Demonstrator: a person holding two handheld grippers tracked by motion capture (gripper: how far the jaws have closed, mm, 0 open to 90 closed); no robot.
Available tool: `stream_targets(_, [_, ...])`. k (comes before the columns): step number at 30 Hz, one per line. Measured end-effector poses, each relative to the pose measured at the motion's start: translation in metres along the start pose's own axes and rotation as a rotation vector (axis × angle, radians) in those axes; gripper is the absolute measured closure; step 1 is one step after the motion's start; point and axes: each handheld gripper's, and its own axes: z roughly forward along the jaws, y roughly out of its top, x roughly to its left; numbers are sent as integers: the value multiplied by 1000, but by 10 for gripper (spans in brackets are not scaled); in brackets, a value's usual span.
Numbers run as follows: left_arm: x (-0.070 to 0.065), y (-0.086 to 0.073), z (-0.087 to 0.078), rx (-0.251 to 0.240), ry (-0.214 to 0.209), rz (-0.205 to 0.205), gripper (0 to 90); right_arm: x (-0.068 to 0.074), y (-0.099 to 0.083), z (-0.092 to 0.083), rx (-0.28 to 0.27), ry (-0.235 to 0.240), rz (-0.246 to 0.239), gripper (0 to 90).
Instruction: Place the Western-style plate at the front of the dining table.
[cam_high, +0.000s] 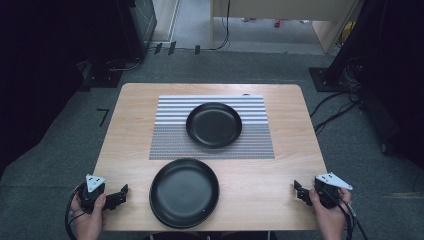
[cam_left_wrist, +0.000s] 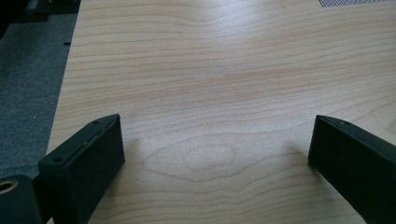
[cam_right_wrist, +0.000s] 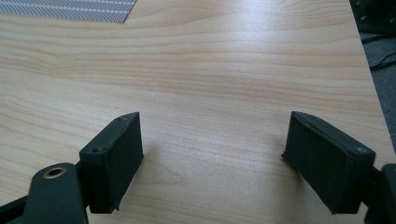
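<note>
Two black plates lie on the wooden table (cam_high: 280, 170). The larger plate (cam_high: 184, 192) sits near the front edge. The smaller plate (cam_high: 214, 124) rests on a striped grey placemat (cam_high: 165, 125) toward the back. My left gripper (cam_high: 121, 195) is at the front left corner, open, with bare wood between its jaws (cam_left_wrist: 215, 140). At the front right corner my right gripper (cam_high: 298, 190) is open too, over bare wood (cam_right_wrist: 212, 140). A corner of the placemat (cam_right_wrist: 70, 10) shows at the top of the right gripper view.
Grey carpet surrounds the table. Black stands and cables (cam_high: 335, 107) lie on the floor at the right, and dark equipment (cam_high: 125, 30) stands at the back left. The table's left edge (cam_left_wrist: 63, 93) runs close to my left gripper.
</note>
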Motion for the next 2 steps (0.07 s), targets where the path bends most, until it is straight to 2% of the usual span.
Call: stream_targets(2, [0,0,0,0,1,-1,31,2,0,1,6,-7,-22,165])
